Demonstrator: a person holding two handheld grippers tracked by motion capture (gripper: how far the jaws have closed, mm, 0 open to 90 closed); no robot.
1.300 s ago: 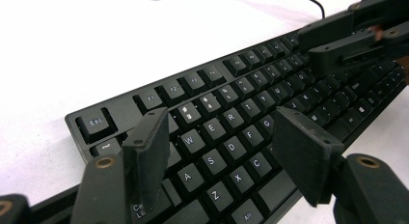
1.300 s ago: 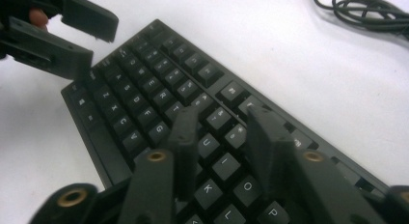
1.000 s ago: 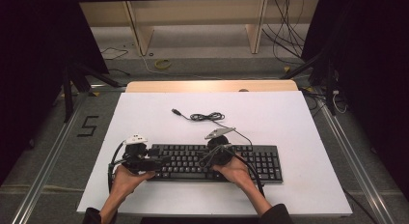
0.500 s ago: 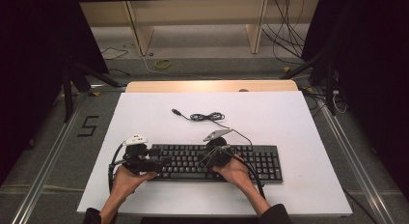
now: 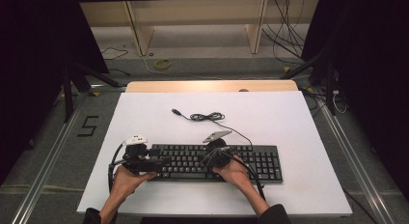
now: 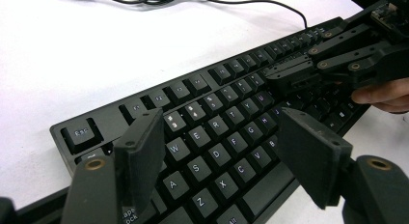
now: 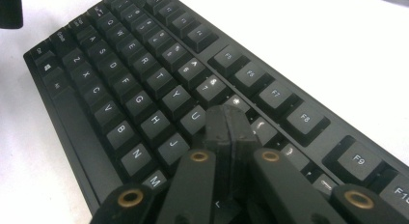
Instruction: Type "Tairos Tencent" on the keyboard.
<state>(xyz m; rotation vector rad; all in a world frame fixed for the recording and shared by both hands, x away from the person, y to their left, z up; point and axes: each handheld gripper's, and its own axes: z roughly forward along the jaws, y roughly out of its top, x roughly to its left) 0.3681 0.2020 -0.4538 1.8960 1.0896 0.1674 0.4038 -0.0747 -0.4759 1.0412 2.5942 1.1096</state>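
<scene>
A black keyboard [image 5: 217, 161] lies flat near the front edge of the white counter [image 5: 289, 118], its long side running across it; its thin cable [image 5: 207, 117] trails behind it in a loose coil, the plug end lying on the bare counter. The left gripper [image 5: 161, 161] hovers over the keyboard's left end, its fingers [image 6: 140, 151] spread wide apart with nothing between them; in the left gripper view they straddle the letter keys around W, E, S and D. The right gripper [image 5: 208, 158] sits over the middle of the keyboard; its fingers [image 7: 227, 132] are pressed together into a single tip, holding nothing; in the right gripper view that tip rests at the keys just right of U and J, though whether a key is pushed down I cannot tell.
</scene>
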